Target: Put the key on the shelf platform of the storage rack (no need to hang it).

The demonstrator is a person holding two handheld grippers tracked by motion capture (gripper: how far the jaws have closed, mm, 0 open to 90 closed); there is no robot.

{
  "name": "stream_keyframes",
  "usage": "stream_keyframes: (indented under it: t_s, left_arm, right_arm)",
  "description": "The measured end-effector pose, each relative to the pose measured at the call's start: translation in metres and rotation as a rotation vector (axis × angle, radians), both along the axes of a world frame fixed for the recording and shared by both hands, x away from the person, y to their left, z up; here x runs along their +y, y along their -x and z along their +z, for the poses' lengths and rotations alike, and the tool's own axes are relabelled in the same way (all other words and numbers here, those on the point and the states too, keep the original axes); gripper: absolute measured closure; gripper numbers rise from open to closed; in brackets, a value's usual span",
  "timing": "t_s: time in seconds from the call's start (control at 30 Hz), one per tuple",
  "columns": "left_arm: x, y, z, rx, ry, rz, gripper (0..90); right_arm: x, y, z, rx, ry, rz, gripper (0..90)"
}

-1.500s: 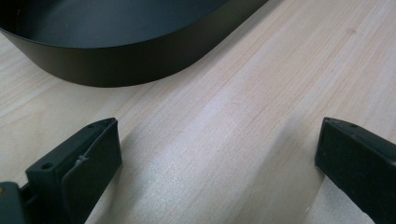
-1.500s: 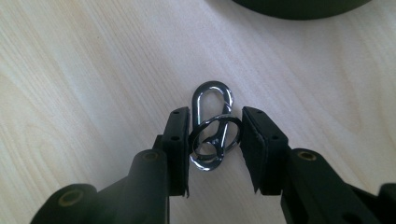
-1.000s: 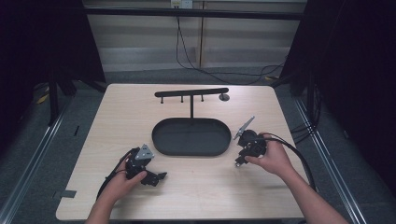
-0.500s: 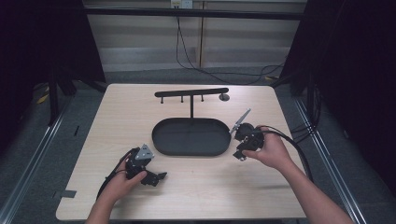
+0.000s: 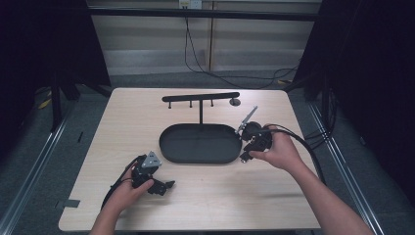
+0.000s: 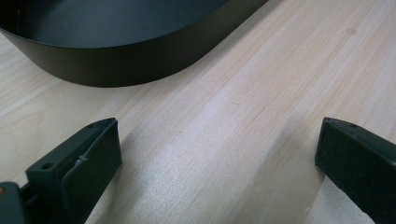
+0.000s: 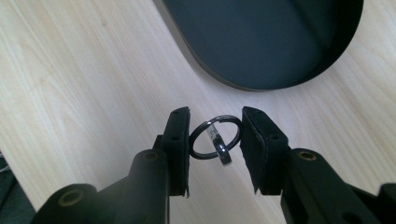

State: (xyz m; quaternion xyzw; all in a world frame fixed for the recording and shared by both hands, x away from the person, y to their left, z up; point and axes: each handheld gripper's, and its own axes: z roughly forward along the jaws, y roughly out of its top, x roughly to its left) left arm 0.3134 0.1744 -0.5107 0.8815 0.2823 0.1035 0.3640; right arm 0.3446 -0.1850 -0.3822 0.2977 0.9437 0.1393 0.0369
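The right gripper (image 7: 215, 140) is clenched on a small dark ring (image 7: 215, 137): in the right gripper view, at the lower middle of the frame, the two black jaws press on opposite edges of the ring, which hangs clear of the wood beneath. A thicker, shiny band section shows at the ring's lower right. Beyond the jaws, the rounded end of the black oval tray (image 7: 261, 42) takes the upper right of that frame, with pale table (image 7: 70, 84) to its left.

In the high view the right gripper (image 5: 247, 155) sits right of centre, held in a hand (image 5: 276, 152) just beside the tray's right end, its grey plate tilted up toward the upper left.

The left gripper (image 6: 217, 154) is released: in its own view the jaws stand wide apart at the lower left and lower right corners, with bare wood between them and the tray's dark wall (image 6: 121, 65) curving across the upper left. In the high view the left gripper (image 5: 166, 186) lies at the lower left of the table, held low in the other hand (image 5: 128, 193), near the tray's lower left edge but apart from it.

Behind the tray (image 5: 169, 147), toward the top of the tabletop, a black T-shaped stand (image 5: 200, 98) rises, its bar carrying short pegs; a small round grey piece (image 5: 235, 102) sits by the bar's right end.
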Motion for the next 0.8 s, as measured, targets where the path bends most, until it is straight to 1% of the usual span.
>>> stream_keyframes:
  t_s: [0.13, 0.2, 0.23, 0.37, 0.47, 0.5, 0.57, 0.6, 0.7, 0.8]
  left_arm:
    - [0.0, 0.0, 0.0, 0.0, 0.0, 0.0, 0.2]
    - [0.0, 0.0, 0.0, 0.0, 0.0, 0.0, 0.2]
    - [0.0, 0.0, 0.0, 0.0, 0.0, 0.0, 0.2]
    - [0.0, 0.0, 0.0, 0.0, 0.0, -0.001, 0.2]
    - [0.0, 0.0, 0.0, 0.0, 0.001, -0.001, 0.2]
    - [0.0, 0.0, 0.0, 0.0, 0.0, -0.001, 0.2]
    - [0.0, 0.0, 0.0, -0.002, 0.0, -0.002, 0.2]
    - [0.0, 0.0, 0.0, 0.001, 0.002, -0.002, 0.2]
    - [0.0, 0.0, 0.0, 0.002, 0.008, 0.002, 0.2]
    - [0.0, 0.0, 0.0, 0.002, 0.005, 0.002, 0.2]
  right_arm:
    - [0.002, -0.002, 0.004, -0.003, -0.011, 0.001, 63.8]
    - [0.003, -0.002, 0.005, -0.002, -0.007, 0.001, 63.8]
    - [0.004, -0.005, 0.006, 0.002, -0.02, -0.001, 63.8]
    - [0.004, -0.008, 0.008, 0.0, -0.013, 0.0, 63.8]
    - [0.006, -0.01, 0.009, 0.005, -0.022, -0.01, 63.8]
    - [0.006, -0.011, 0.009, 0.003, -0.023, -0.002, 63.8]
    - [0.008, -0.012, 0.009, 0.006, -0.014, -0.006, 63.8]
    - [0.008, -0.013, 0.009, 0.002, -0.011, 0.005, 63.7]
    - [0.011, -0.014, 0.009, 0.004, -0.007, 0.006, 63.7]
    - [0.014, -0.017, 0.01, 0.006, -0.02, 0.001, 63.7]
